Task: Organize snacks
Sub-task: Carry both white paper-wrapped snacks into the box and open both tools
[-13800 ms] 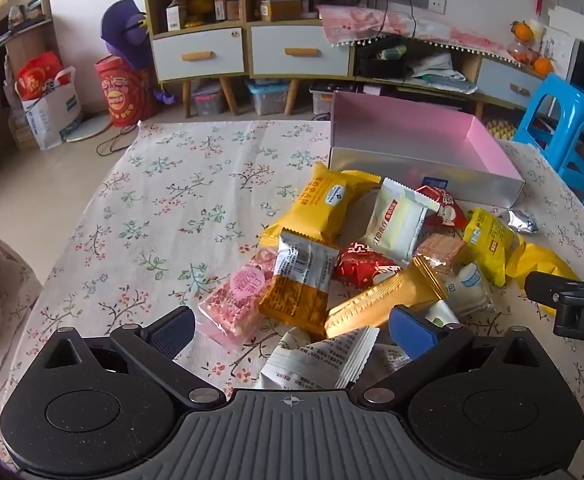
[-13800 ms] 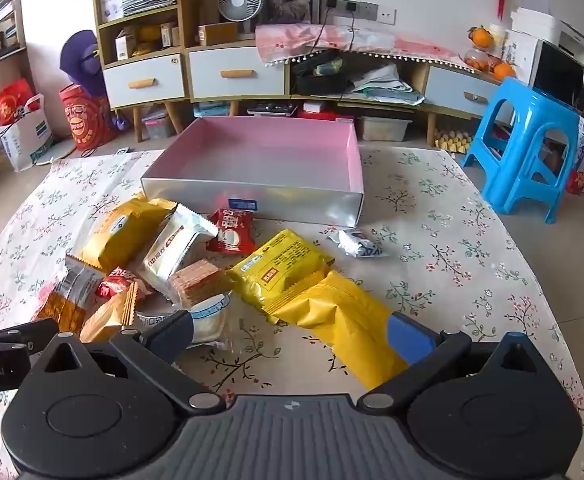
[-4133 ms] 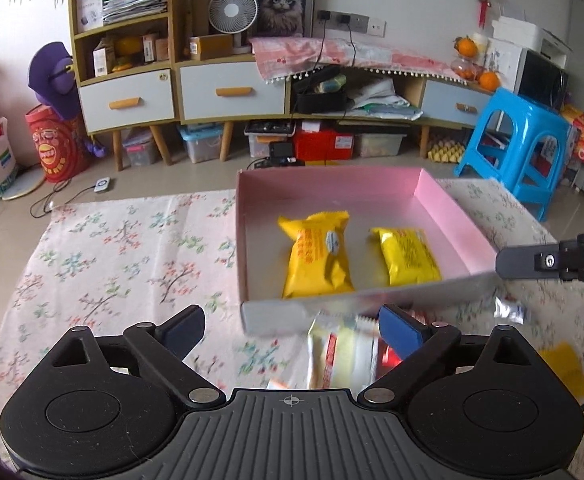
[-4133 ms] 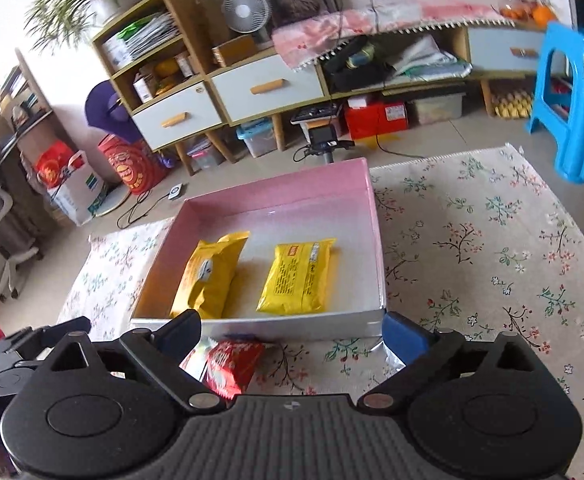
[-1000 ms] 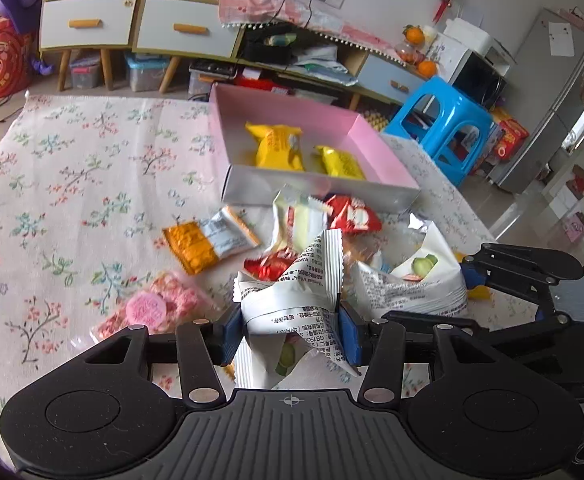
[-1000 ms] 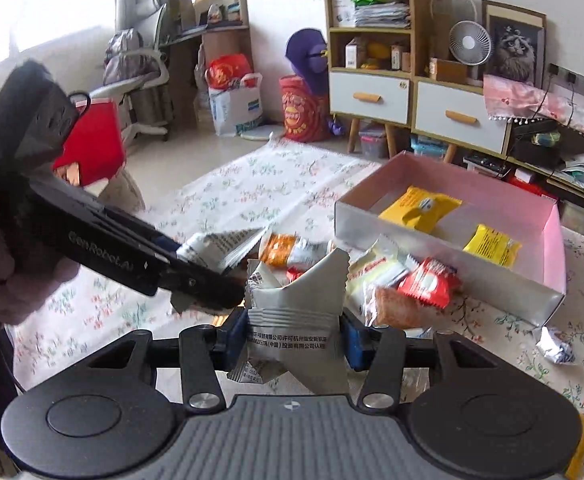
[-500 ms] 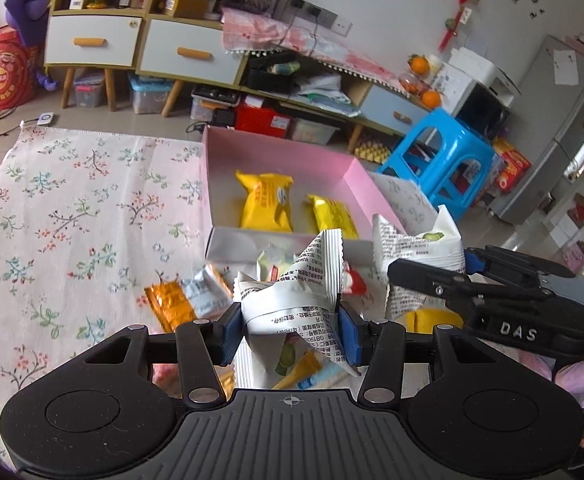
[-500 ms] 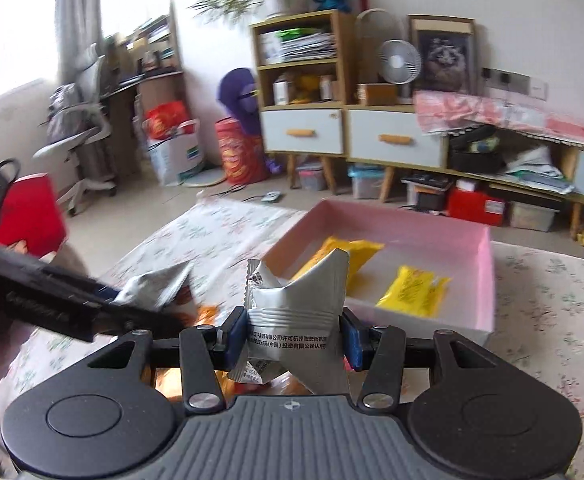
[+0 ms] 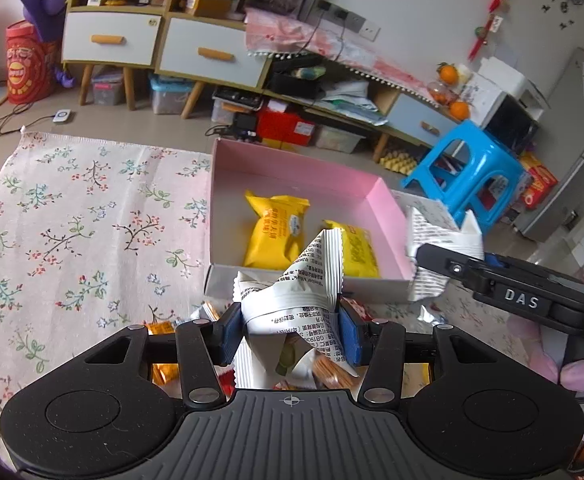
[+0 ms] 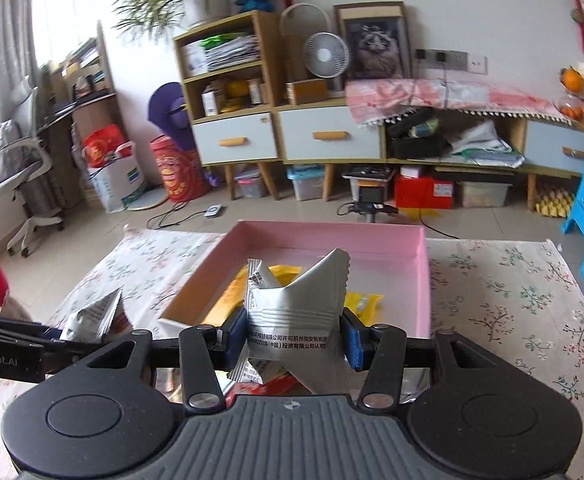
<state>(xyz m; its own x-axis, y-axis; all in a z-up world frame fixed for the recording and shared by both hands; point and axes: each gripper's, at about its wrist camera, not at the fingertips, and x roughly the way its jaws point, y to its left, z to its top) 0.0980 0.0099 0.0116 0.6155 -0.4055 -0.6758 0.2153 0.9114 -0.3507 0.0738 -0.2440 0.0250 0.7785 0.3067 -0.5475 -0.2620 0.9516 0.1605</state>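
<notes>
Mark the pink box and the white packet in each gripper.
pink box (image 9: 292, 176): left wrist view, bare floor.
left gripper's white packet (image 9: 292, 300): left wrist view, printed middle.
right gripper's white packet (image 10: 296, 312): right wrist view, crimped middle.

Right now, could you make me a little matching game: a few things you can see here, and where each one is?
Things:
1. white printed snack packet
2. silver crinkled snack packet
3. two yellow snack bags
4. blue plastic stool

Places:
A. inside the pink cardboard box
B. on the floor
C. in the left claw
D. in the right claw

Pairs: 1-C, 2-D, 3-A, 4-B
</notes>
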